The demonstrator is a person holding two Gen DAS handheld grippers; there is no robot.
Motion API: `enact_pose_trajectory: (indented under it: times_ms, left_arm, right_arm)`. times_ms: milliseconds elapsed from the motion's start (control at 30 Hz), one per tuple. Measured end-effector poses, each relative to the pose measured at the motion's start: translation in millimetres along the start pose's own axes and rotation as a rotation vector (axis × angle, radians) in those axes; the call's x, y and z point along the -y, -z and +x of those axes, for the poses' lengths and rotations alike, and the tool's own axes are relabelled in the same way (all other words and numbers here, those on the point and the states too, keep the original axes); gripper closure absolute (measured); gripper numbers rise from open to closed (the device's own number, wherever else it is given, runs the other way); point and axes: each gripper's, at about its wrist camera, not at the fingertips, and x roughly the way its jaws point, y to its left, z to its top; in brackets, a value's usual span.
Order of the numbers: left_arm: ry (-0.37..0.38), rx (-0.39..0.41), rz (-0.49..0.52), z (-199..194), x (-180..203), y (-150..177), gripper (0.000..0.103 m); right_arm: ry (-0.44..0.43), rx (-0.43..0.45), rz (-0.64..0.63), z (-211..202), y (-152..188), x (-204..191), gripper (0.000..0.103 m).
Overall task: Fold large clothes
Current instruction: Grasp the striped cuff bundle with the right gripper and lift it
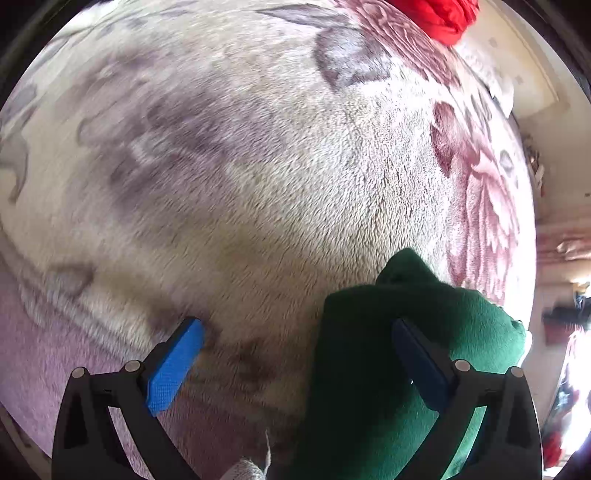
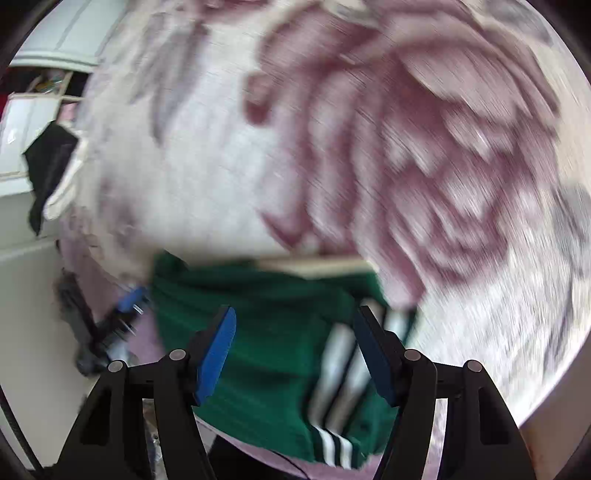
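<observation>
A folded dark green garment (image 1: 373,354) lies on a plush floral blanket (image 1: 258,166). In the left wrist view my left gripper (image 1: 295,365) is open; its right finger rests over the green cloth and its left finger is over the blanket. In the right wrist view the same green garment (image 2: 266,343), with white stripes (image 2: 343,369), lies below my right gripper (image 2: 295,350), which is open with nothing between its blue pads. The view is motion-blurred. The other gripper's blue pad (image 2: 129,299) shows at the garment's left edge.
A red cloth (image 1: 443,14) lies at the far end of the blanket. The blanket's edge (image 1: 524,221) drops off on the right toward the floor. White furniture (image 2: 44,37) and a black hanging cloth (image 2: 48,166) stand at the left of the right wrist view.
</observation>
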Motion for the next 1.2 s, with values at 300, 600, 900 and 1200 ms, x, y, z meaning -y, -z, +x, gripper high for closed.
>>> enact_pose_trajectory:
  times_ms: [300, 600, 900, 1200]
  left_arm:
    - [-0.068, -0.004, 0.016, -7, 10, 1, 0.000]
    - [-0.154, 0.012, 0.100, -4, 51, -4, 0.000]
    - [-0.194, -0.001, 0.114, -15, 44, 6, 0.000]
    - [-0.250, -0.017, 0.101, -36, 37, 44, 0.000]
  right_arm:
    - [-0.112, 0.096, 0.250, 62, 62, 49, 0.093]
    - [-0.055, 0.275, 0.213, -13, 46, 70, 0.101]
    - [-0.182, 0.126, 0.200, 39, 73, 85, 0.023]
    - [-0.275, 0.126, 0.244, 98, 120, 81, 0.085]
